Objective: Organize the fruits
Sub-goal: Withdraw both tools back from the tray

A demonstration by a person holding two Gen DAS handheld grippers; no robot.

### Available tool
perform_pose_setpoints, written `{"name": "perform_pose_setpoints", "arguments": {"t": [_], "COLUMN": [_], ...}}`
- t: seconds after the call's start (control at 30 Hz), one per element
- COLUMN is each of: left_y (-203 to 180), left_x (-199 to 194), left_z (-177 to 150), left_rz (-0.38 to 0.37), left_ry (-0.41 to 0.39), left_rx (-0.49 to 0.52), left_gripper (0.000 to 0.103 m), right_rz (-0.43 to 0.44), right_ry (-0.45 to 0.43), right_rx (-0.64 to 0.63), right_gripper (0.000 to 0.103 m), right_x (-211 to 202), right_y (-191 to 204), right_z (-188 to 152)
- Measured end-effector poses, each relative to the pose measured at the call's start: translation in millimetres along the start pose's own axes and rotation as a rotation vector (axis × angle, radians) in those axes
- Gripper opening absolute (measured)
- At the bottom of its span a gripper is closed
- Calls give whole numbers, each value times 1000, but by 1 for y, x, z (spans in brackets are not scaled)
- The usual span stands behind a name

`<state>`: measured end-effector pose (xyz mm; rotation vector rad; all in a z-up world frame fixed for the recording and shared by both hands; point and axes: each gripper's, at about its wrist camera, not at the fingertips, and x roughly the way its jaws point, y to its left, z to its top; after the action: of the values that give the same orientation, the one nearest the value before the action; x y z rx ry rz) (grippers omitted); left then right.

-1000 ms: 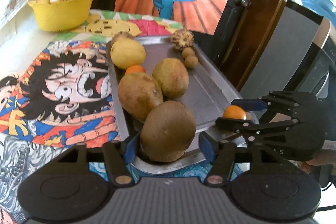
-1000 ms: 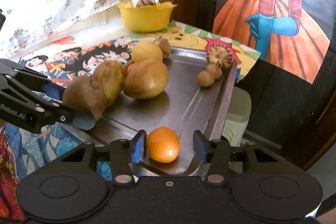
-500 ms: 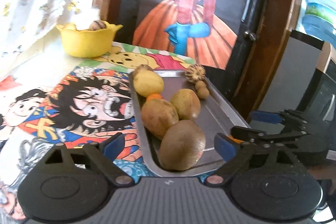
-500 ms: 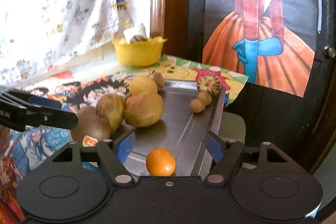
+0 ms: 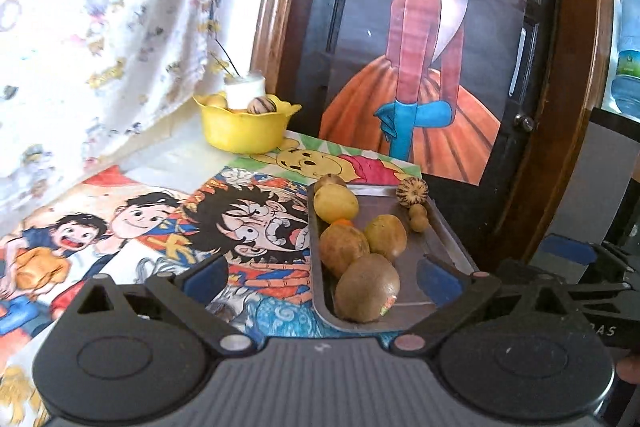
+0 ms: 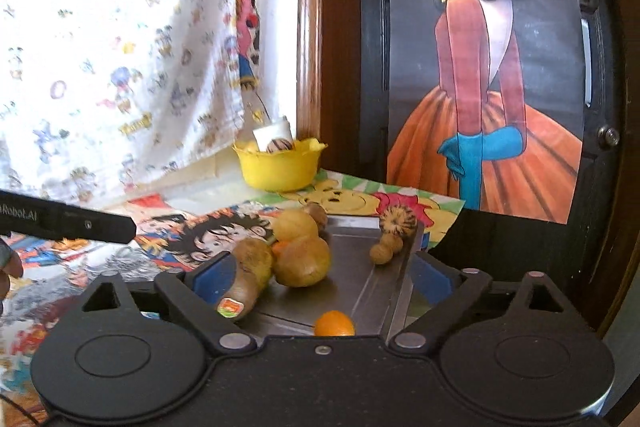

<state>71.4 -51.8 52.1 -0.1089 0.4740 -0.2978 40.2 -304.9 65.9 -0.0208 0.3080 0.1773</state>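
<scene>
Both grippers are pulling back from the metal tray [image 5: 448,243], so more of the room is showing than a second ago. On the left gripper [image 5: 322,273] the jaws have just been opening and are standing wide apart, gripping nothing; the brown kiwi [image 5: 366,287] they flanked earlier is lying at the tray's near end, touching a brown fruit [image 5: 343,247]. On the right gripper [image 6: 322,273] the jaws have likewise just been opening and are spread wide, with nothing clamped; the small orange [image 6: 334,323] is sitting alone on the tray floor close to the camera. A yellow lemon [image 5: 335,203] is resting farther back. Behind, a yellow bowl [image 5: 244,131] is standing on the counter [image 5: 176,159].
</scene>
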Motion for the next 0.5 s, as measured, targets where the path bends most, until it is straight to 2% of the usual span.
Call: {"name": "perform_pose_setpoints", "arguments": {"t": [0.13, 0.5], "left_y": [-5, -3], "left_x": [-25, -71], "left_z": [-14, -56], "left_rz": [34, 135], "left_ry": [-22, -41], "left_rx": [-5, -22], "left_gripper": [103, 103], "right_rz": [15, 65], "right_ry": [-11, -5], "right_rx": [21, 53], "right_gripper": [102, 102], "right_x": [-23, -67], "right_y": [6, 37], "right_z": [-5, -29]}}
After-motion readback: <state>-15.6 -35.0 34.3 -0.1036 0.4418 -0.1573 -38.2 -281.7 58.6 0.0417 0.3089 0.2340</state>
